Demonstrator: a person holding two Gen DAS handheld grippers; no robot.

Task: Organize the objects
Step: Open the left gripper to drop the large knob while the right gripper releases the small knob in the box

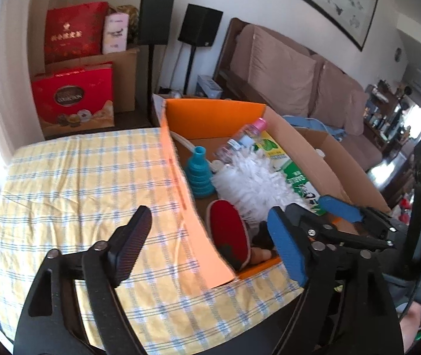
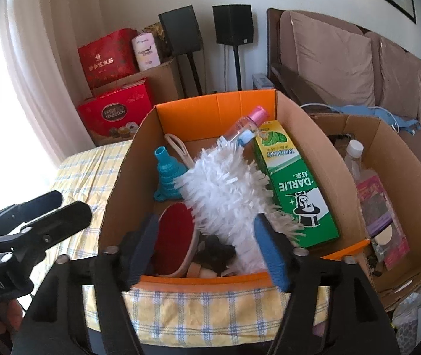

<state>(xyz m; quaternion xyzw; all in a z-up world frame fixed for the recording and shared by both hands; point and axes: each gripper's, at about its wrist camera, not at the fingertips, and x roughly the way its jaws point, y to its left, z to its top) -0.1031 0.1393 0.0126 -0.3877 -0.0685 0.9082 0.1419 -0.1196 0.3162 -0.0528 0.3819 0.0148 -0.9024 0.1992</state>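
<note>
A cardboard box (image 1: 216, 118) (image 2: 216, 109) with orange inner flaps stands on a yellow checked cloth (image 1: 77, 177). It holds a white fluffy duster (image 2: 222, 195), a green toothpaste carton (image 2: 293, 189), a clear bottle with a pink cap (image 2: 246, 127), a teal funnel (image 2: 169, 174) and a red oval brush (image 2: 174, 227). My left gripper (image 1: 210, 245) is open and straddles the box's left wall, with neither pad touching it. My right gripper (image 2: 206, 248) is open above the box's near edge, holding nothing; the brush and the duster lie beyond it.
A second cardboard box (image 2: 388, 136) to the right holds a white-capped bottle (image 2: 353, 151) and a pink packet (image 2: 382, 207). A brown sofa (image 2: 343, 59) stands behind. Red gift bags (image 1: 74, 100) and black speakers on stands (image 1: 155, 20) line the far wall.
</note>
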